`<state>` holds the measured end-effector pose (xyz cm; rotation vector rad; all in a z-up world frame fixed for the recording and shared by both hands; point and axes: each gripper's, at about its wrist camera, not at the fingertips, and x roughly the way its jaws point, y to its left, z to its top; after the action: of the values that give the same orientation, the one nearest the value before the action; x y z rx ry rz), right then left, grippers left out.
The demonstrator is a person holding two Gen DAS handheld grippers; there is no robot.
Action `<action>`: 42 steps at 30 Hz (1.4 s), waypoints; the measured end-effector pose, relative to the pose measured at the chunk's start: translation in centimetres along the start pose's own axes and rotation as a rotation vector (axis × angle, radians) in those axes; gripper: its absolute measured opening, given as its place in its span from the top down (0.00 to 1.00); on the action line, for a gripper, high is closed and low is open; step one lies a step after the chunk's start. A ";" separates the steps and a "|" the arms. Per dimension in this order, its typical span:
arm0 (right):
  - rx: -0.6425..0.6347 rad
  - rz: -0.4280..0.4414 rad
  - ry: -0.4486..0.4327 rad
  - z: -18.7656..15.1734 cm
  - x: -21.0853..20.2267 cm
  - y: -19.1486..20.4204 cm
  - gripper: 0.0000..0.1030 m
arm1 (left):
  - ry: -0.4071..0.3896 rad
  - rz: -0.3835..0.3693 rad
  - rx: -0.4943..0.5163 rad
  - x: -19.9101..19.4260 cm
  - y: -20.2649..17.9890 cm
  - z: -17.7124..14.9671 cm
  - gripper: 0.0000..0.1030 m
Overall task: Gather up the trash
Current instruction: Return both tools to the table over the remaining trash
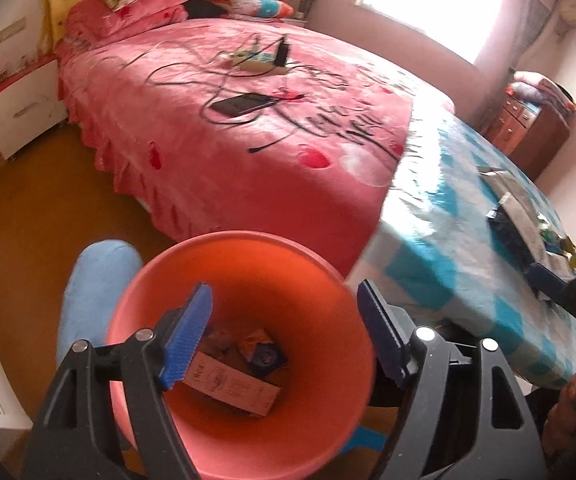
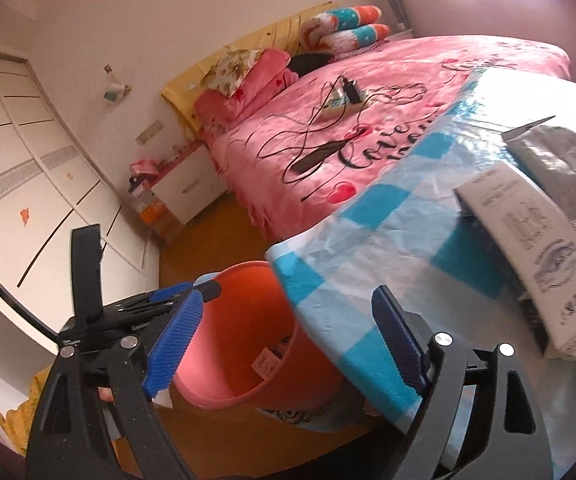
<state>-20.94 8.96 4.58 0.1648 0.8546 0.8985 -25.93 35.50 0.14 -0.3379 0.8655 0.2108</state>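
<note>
Down by the corner of the surface stands the orange bin (image 1: 248,360), on the floor (image 1: 36,216) and partly tucked under the overhanging blue-and-white checked cloth (image 2: 367,240). At its bottom lie a long pale box (image 1: 234,390), a small orange-and-blue packet (image 1: 262,354) and some crumpled bits beside them that are too blurred to name.

Right above the bin's mouth hangs the left gripper (image 1: 284,334), pointed steeply down, its blue pads spread wide with nothing between them; the box shows in the gap below. A light blue rounded thing (image 1: 92,292) sits just left of the bin.

The right gripper (image 2: 288,346) is over the edge of the surface, jaws also spread apart and empty, with the bin and the cloth's hem seen between its fingers. In its view the left gripper shows at the lower left, beside the bin's rim.

On the surface near the right gripper lies a white box with dark printing (image 2: 535,256), and behind it a grey foil pouch (image 2: 563,168).

Beyond is the bed (image 1: 208,128) with a pink cover, carrying a dark phone (image 1: 244,103), tangled cables and a power strip (image 1: 260,60). A white nightstand (image 1: 24,100) stands by its head.
</note>
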 end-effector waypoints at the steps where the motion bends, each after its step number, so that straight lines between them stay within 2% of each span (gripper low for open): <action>1: 0.006 0.002 -0.007 0.0 -0.3 -0.4 0.17 | -0.003 -0.005 0.012 -0.1 -0.6 0.1 0.26; 5: 0.031 -0.005 -0.032 0.1 -1.3 -1.5 0.17 | -0.024 -0.029 0.082 -0.6 -3.8 0.8 0.26; 7: 0.044 -0.013 -0.046 0.1 -2.0 -2.3 0.13 | -0.029 -0.045 0.104 -0.9 -5.1 1.1 0.26; 10: 0.056 -0.022 -0.067 0.1 -3.0 -3.2 0.12 | -0.034 -0.065 0.138 -1.0 -7.3 1.5 0.26; 29: 0.163 -0.087 -0.187 0.5 -8.9 -10.0 0.12 | -0.015 -0.116 0.272 0.0 -16.7 1.9 0.26; 42: 0.214 -0.203 -0.296 0.3 -13.4 -13.8 0.12 | -0.005 -0.165 0.357 0.7 -22.2 1.7 0.26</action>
<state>-16.59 -9.69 6.26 0.3806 0.6754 0.5738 -17.29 15.55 5.17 -0.0738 0.8478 -0.0961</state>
